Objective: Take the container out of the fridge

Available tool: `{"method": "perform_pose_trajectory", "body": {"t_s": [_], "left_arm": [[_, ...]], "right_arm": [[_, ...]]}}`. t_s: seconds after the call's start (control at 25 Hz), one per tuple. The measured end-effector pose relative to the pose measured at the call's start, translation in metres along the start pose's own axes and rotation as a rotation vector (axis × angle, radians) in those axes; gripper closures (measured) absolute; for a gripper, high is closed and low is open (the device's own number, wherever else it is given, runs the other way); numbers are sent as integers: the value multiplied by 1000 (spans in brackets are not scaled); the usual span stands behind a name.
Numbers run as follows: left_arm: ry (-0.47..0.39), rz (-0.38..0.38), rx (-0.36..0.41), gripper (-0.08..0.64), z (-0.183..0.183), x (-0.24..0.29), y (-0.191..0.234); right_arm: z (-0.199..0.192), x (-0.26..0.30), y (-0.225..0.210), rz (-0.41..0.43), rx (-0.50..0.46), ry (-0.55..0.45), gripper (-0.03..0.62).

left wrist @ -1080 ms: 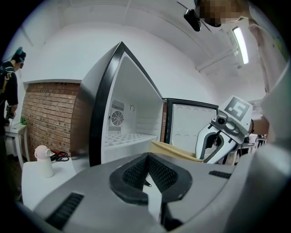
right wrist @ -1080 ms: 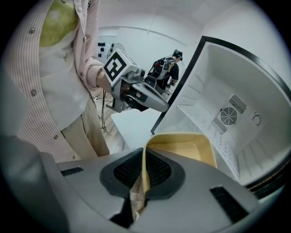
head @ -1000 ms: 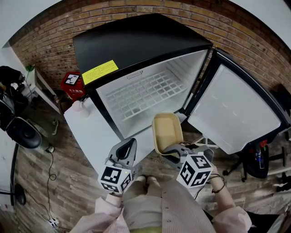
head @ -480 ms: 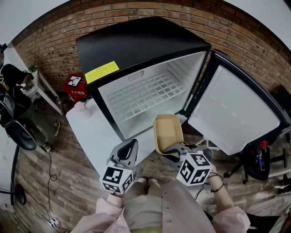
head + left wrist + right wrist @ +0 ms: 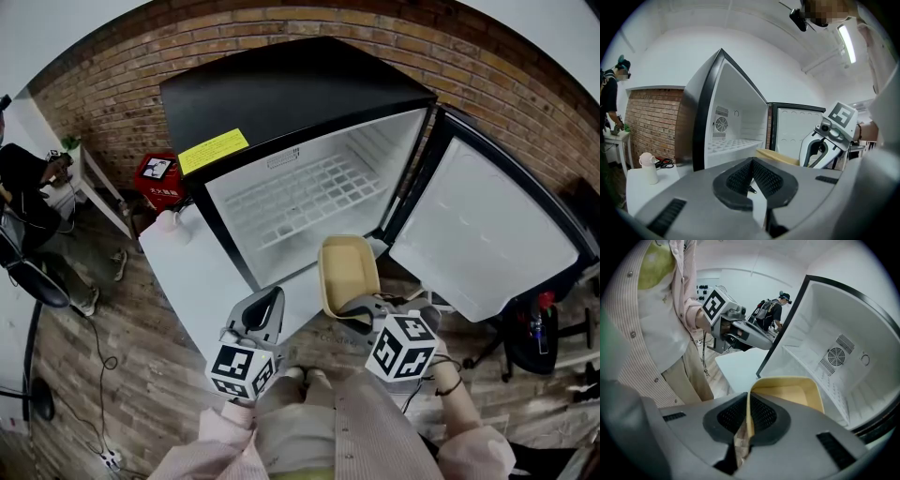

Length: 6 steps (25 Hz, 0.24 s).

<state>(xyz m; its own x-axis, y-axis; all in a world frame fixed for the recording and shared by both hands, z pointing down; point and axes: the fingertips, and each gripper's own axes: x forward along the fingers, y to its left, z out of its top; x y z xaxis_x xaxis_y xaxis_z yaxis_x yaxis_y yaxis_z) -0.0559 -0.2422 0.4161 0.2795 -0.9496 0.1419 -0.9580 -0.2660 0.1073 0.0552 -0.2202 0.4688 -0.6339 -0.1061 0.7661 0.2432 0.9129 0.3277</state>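
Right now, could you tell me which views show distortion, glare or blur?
Head view: fisheye bows the fridge edges, corners dark. Left gripper view: the ceiling light glares. Right gripper view: the picture's outer rim is soft, the container sharp.

Head view: above me, steeply down on the open fridge [image 5: 291,84].
Left gripper view: along my left jaws, level, toward fridge.
Right gripper view: along my right jaws, tilted down.
Shared: fridge interior.
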Motion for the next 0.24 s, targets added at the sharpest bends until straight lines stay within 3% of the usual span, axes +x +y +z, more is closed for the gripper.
{"method": "perform_pose_trajectory", "body": {"t_s": [0.24], "left_arm": [[3,2,-1,568,-1,3,0]], "right_arm": [[-3,0,-2,6,1,0,574]]}}
